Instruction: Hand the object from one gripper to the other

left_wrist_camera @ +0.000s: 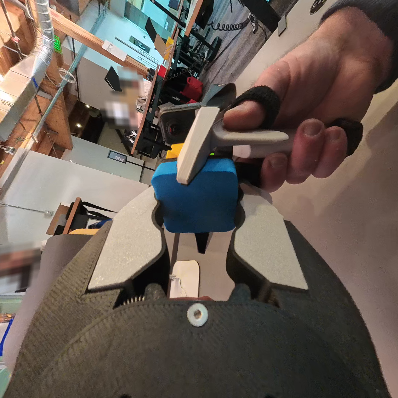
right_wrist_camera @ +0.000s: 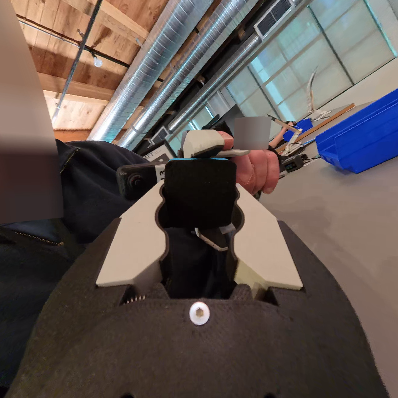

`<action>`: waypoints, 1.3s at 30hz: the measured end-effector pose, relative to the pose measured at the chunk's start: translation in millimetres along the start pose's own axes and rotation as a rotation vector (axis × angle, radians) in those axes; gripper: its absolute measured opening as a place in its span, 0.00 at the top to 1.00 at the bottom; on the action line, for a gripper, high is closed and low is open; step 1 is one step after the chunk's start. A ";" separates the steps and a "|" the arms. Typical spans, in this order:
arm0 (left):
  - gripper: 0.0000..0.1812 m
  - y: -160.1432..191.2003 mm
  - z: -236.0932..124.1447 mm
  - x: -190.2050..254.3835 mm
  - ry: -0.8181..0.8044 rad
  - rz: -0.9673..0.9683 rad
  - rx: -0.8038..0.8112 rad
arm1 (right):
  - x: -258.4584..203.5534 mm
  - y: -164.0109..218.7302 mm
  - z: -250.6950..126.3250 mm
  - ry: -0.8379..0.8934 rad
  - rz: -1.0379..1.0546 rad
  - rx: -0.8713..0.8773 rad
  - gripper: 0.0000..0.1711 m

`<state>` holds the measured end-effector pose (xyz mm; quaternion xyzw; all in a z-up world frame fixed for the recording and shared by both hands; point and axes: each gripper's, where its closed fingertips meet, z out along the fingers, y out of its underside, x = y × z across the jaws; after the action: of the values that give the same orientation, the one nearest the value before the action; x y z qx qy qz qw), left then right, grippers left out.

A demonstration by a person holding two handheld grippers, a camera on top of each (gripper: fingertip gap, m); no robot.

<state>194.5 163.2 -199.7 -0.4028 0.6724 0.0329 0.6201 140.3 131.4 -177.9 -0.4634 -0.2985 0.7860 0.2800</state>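
Eraser (left_wrist_camera: 197, 200), blue on one face and black felt on the other, sits between both sets of fingers at once, so you are mid-handover. In the left wrist view your left gripper (left_wrist_camera: 199, 206) has its fingers closed on the eraser's two side edges, near their tips. One finger (left_wrist_camera: 195, 148) of the right gripper lies across the blue face at the far end. The right wrist view shows the black face (right_wrist_camera: 199, 195) held between the right gripper (right_wrist_camera: 199, 206) fingers, which press on its sides.

Both grips look firm, so judge the next move carefully: keep one pair clamped while you ease the other open slowly, and do not pull apart until the releasing fingers clear the edges. Hold both wrists level; the eraser hangs in the air above the desk (right_wrist_camera: 323, 237).
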 end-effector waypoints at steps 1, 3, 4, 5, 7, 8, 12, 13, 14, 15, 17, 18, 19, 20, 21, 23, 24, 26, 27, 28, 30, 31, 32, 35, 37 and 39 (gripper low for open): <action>0.65 3.1 0.7 1.0 0.018 -0.011 -0.014 | 3.8 -0.3 -0.7 0.031 -0.018 -0.003 0.66; 0.66 6.9 0.8 2.3 0.061 -0.054 -0.040 | 13.4 -3.4 -4.8 0.130 -0.077 -0.012 0.56; 0.66 9.7 0.9 4.9 0.100 -0.082 -0.062 | 16.9 -5.5 -8.3 0.184 -0.114 -0.023 0.55; 0.66 13.8 0.7 5.6 0.124 -0.093 -0.091 | 20.2 -8.1 -12.7 0.247 -0.158 -0.040 0.54; 0.66 25.5 0.6 2.5 0.133 -0.082 -0.166 | 24.3 -15.7 -21.7 0.383 -0.252 -0.068 0.50; 0.66 32.8 0.9 3.4 0.153 -0.082 -0.213 | 25.5 -18.2 -25.2 0.452 -0.291 -0.091 0.51; 0.66 55.1 3.5 -4.0 0.111 -0.001 -0.368 | 33.7 -20.2 -33.1 0.721 -0.373 -0.163 0.58; 0.66 56.1 4.2 -6.5 0.088 0.037 -0.384 | 36.0 -19.0 -33.2 0.762 -0.373 -0.165 0.59; 0.66 58.1 4.9 -6.1 0.088 0.062 -0.413 | 37.7 -18.5 -32.9 0.784 -0.366 -0.155 0.61; 0.66 60.8 5.6 -4.2 0.097 0.081 -0.450 | 39.7 -19.1 -32.9 0.799 -0.363 -0.137 0.65; 0.66 56.4 8.3 -2.3 0.086 0.134 -0.454 | 44.3 -17.3 -31.0 0.805 -0.356 -0.125 0.71; 0.66 56.1 9.4 1.3 0.100 0.148 -0.471 | 46.5 -13.7 -28.6 0.799 -0.350 -0.141 0.77; 0.66 56.8 10.1 3.0 0.103 0.172 -0.490 | 49.5 -11.4 -27.6 0.810 -0.354 -0.158 0.78; 0.66 56.1 10.9 4.0 0.100 0.197 -0.492 | 52.0 -10.0 -27.3 0.823 -0.365 -0.172 0.82; 0.66 56.4 11.1 5.6 0.107 0.204 -0.498 | 54.4 -9.1 -27.8 0.834 -0.369 -0.181 0.85; 0.66 57.6 10.8 5.7 0.108 0.212 -0.507 | 55.6 -9.7 -27.8 0.832 -0.373 -0.179 0.88; 0.66 57.6 10.7 5.1 0.104 0.221 -0.501 | 55.6 -9.4 -27.5 0.827 -0.374 -0.183 0.88; 0.65 56.2 10.7 5.3 0.099 0.217 -0.484 | 53.1 -9.5 -26.5 0.778 -0.348 -0.179 0.88; 0.65 53.4 10.7 5.0 0.092 0.215 -0.458 | 50.2 -9.8 -25.0 0.726 -0.307 -0.160 0.89; 0.65 49.8 10.1 4.9 0.091 0.207 -0.427 | 44.9 -10.6 -22.3 0.647 -0.259 -0.130 0.89; 0.58 39.9 7.5 2.9 0.081 0.196 -0.352 | 32.2 -12.7 -19.9 0.462 -0.128 -0.064 0.89; 0.55 35.8 5.5 2.7 0.084 0.191 -0.317 | 24.6 -11.3 -19.4 0.365 -0.081 -0.058 0.88; 0.53 30.2 2.9 6.1 0.110 0.185 -0.267 | 14.0 -6.8 -17.8 0.250 -0.047 -0.073 0.88; 0.52 13.9 -5.2 6.1 0.110 0.184 -0.142 | -2.0 1.5 -21.6 0.050 -0.001 -0.092 0.88; 0.53 0.4 -10.1 12.3 0.140 0.185 -0.057 | -11.0 -0.2 -23.1 -0.044 -0.014 -0.075 0.88; 0.52 -8.4 -10.8 19.5 0.187 0.123 -0.018 | -20.5 -2.1 -22.1 -0.134 -0.027 -0.056 0.88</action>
<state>192.5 141.9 -210.2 -0.3675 0.7506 0.0391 0.5478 168.9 122.7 -173.6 -0.4135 -0.3448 0.8026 0.2568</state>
